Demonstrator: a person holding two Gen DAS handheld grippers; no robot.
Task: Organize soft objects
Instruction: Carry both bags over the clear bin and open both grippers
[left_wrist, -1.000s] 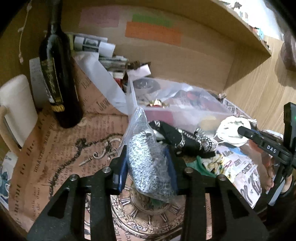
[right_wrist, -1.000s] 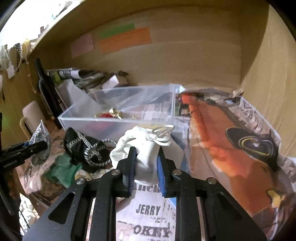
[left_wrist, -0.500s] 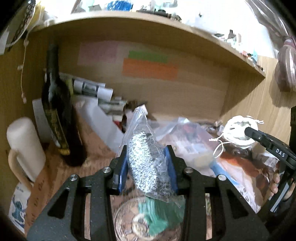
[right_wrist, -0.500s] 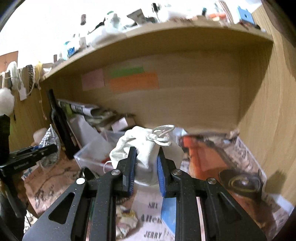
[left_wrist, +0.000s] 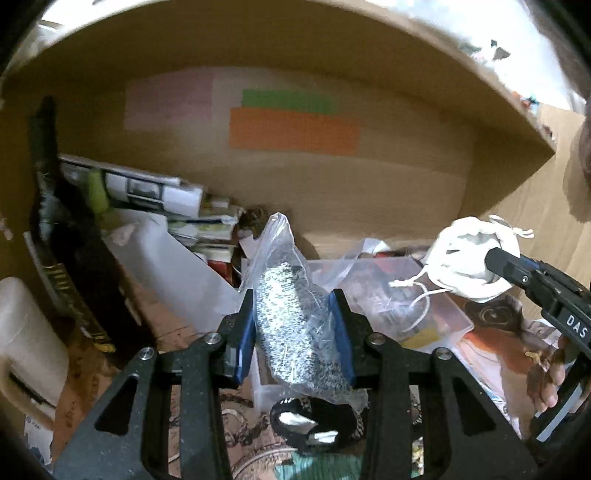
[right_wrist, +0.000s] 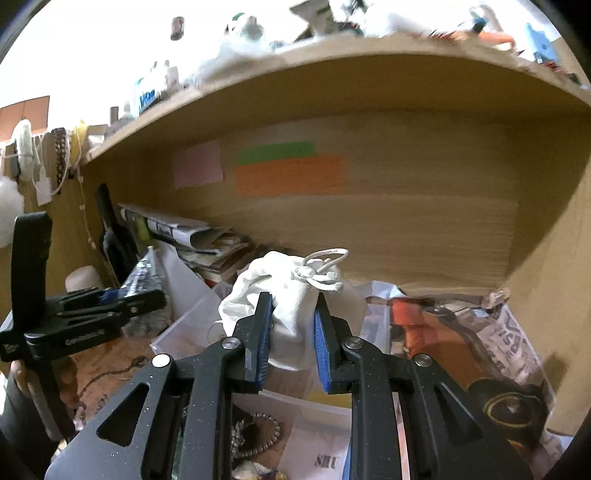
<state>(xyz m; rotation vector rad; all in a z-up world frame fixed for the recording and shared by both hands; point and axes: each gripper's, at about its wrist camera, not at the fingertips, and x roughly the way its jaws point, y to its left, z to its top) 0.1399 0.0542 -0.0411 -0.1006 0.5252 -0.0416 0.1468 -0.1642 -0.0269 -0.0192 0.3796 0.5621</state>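
My left claw (left_wrist: 295, 332) pinches a plastic bag of grey knit (left_wrist: 295, 317) and my right claw (right_wrist: 291, 332) pinches a white drawstring pouch (right_wrist: 291, 295), both held aloft over the clear bin (left_wrist: 436, 317), presumably for dropping inside.

Dark bottle (left_wrist: 61, 236) upright, left; papers (right_wrist: 192, 236) stacked, possibly magazines.

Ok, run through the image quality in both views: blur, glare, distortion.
Left wrist view: motion blur smears the dark bottle and paper stack; the left tongs and their bagged grey knit stay sharp; fisheye bends the shelf edge into an arc.
Right wrist view: the area above the shelf is blown out white; the shelf-top clutter is smeared; the white drawstring pouch in the right tongs is crisp.
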